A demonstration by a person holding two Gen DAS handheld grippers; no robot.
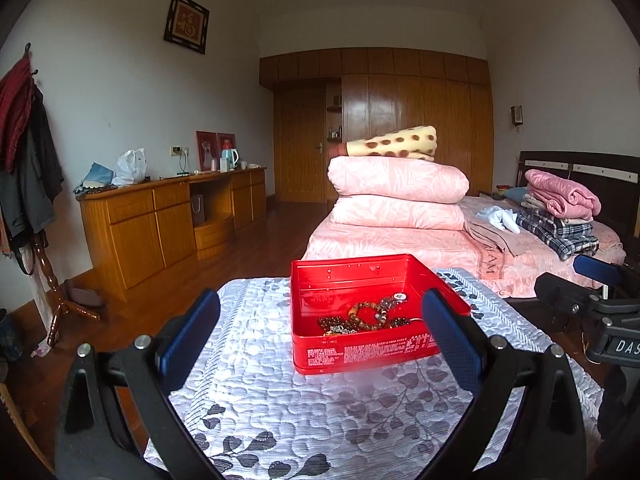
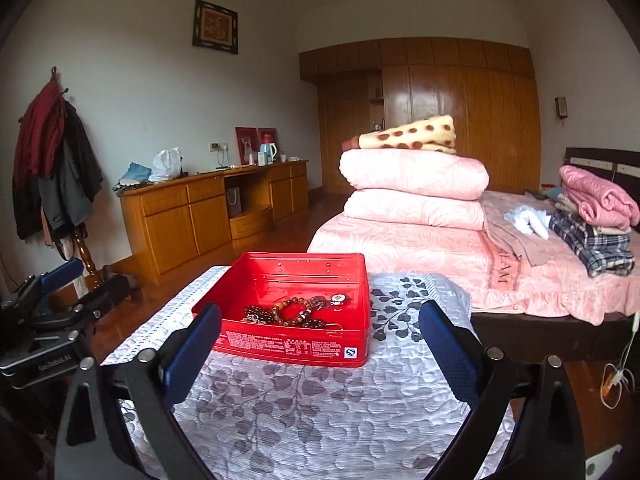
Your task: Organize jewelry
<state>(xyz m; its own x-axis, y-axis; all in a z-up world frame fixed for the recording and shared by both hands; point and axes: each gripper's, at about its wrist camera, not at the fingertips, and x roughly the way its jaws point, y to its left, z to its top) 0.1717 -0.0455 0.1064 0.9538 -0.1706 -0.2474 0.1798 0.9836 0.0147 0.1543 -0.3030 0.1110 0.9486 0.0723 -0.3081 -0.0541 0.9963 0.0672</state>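
An open red tin box (image 1: 360, 350) stands on a table under a white quilted cloth with grey leaves (image 1: 280, 420). Inside lie beaded bracelets (image 1: 366, 314), dark bead strings and a small watch-like piece (image 1: 400, 297). My left gripper (image 1: 320, 340) is open and empty, hovering just in front of the box. In the right wrist view the box (image 2: 288, 344) sits ahead and slightly left, with the bracelets (image 2: 292, 310) inside. My right gripper (image 2: 320, 344) is open and empty, near the box's front. Each gripper shows in the other's view: the right one (image 1: 592, 300), the left one (image 2: 52, 312).
A bed with pink bedding (image 1: 400, 240), folded quilts (image 1: 396, 192) and folded clothes (image 1: 560, 208) lies beyond the table. A wooden sideboard (image 1: 168, 220) runs along the left wall. A coat rack with clothes (image 1: 28, 152) stands far left. A cable lies on the floor (image 2: 616, 380).
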